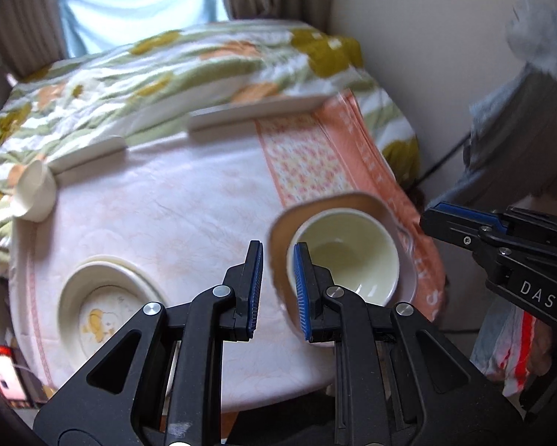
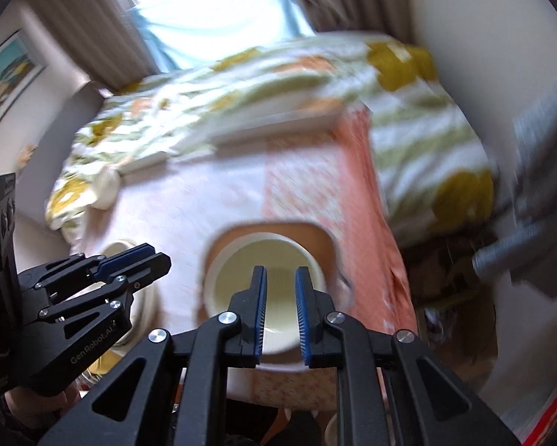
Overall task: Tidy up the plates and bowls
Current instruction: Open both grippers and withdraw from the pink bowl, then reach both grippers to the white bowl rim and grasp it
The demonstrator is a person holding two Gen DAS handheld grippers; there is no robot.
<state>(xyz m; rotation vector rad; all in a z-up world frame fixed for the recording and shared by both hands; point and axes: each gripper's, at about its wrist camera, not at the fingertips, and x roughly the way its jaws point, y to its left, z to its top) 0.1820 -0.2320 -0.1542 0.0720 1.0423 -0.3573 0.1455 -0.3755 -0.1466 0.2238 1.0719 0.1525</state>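
A cream bowl point(image 1: 349, 260) point(image 2: 234, 278) sits in a brown plate with a pale rim point(image 1: 353, 199) point(image 2: 315, 238) on the right of the pink-clothed table point(image 1: 174, 204). My left gripper point(image 1: 277, 247) point(image 2: 144, 256) hovers shut and holding nothing just left of that plate. My right gripper point(image 2: 280, 271) point(image 1: 432, 212) hangs shut above the bowl, apart from it. To the left, a stack of cream bowls with a yellow picture inside point(image 1: 107, 297) point(image 2: 115, 249) rests on the table. A white cup point(image 1: 35, 193) point(image 2: 105, 189) lies tipped at the far left. Flat white rectangular plates point(image 1: 256, 109) point(image 1: 89, 152) line the far edge.
A floral quilt point(image 1: 148, 67) covers the bed behind the table, under a curtained window. An orange patterned runner point(image 1: 308, 156) hangs over the table's right edge. A phone with a red screen point(image 1: 3, 371) lies low at the left. Grey cloth point(image 1: 520, 130) hangs at the right.
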